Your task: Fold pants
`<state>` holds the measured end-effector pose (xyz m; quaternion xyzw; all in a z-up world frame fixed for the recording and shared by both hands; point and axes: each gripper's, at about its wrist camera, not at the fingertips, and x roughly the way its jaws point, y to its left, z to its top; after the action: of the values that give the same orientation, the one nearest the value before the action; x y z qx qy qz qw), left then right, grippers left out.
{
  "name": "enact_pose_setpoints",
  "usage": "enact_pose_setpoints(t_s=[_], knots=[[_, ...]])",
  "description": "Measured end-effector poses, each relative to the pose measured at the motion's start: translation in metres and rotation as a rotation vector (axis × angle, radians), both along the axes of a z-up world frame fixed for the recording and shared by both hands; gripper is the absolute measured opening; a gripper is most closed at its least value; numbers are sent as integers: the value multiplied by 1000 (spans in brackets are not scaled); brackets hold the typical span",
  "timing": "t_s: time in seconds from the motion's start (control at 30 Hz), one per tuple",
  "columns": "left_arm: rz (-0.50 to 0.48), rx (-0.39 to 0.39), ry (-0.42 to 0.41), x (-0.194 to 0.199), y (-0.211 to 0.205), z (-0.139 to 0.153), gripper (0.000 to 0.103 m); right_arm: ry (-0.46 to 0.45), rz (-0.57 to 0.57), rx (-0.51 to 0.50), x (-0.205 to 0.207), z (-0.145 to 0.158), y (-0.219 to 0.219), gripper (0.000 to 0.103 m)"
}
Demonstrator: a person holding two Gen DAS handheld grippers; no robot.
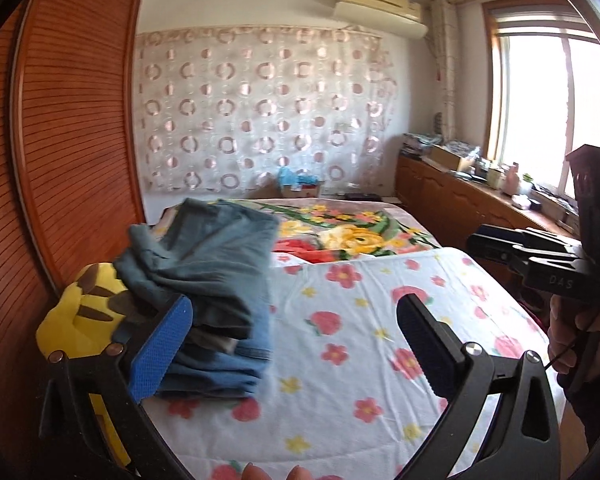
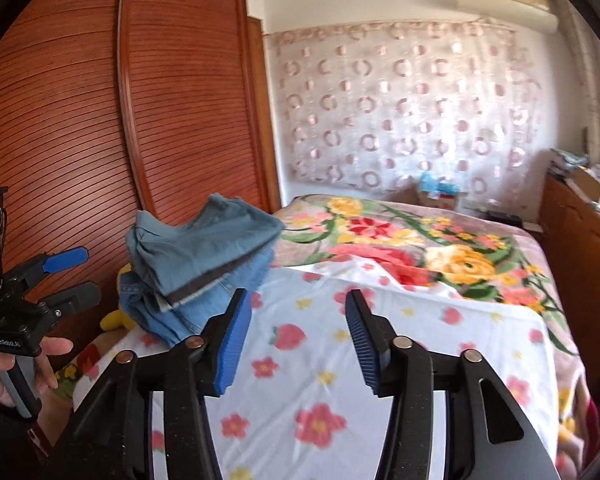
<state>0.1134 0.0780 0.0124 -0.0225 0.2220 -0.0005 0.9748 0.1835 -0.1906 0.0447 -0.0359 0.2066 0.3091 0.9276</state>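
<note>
Folded blue pants (image 1: pixel 216 280) lie in a stack at the left edge of the bed, on the white flowered sheet (image 1: pixel 340 344). In the right wrist view the same pants (image 2: pixel 204 264) sit ahead and to the left. My left gripper (image 1: pixel 296 340) stands wide open just right of the stack, its blue left pad (image 1: pixel 160 352) beside the pile, nothing between the fingers. My right gripper (image 2: pixel 298 340) is open over bare sheet (image 2: pixel 300 380), holding nothing. Each gripper appears in the other's view: the right one (image 1: pixel 540 256) at the right edge, the left one (image 2: pixel 60 276) at the left edge.
A yellow plush toy (image 1: pixel 80 312) lies under the pants at the bed's left edge. A slatted wooden wardrobe (image 2: pixel 120 120) stands close on the left. A bright floral blanket (image 2: pixel 420 248) covers the far bed. A cluttered wooden cabinet (image 1: pixel 460 196) runs under the window on the right.
</note>
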Motion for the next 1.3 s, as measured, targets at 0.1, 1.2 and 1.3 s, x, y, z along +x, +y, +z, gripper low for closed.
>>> enact_pose_setpoints(t_s=[0.1, 1.2, 1.3], knots=[[-27, 7, 4, -5, -15, 1, 102, -12, -42, -1, -24, 1, -14, 59], [-38, 21, -43, -45, -88, 34, 102, -95, -363, 31, -190, 10, 16, 75], [-32, 19, -43, -45, -88, 34, 102, -96, -366, 34, -182, 12, 11, 75]])
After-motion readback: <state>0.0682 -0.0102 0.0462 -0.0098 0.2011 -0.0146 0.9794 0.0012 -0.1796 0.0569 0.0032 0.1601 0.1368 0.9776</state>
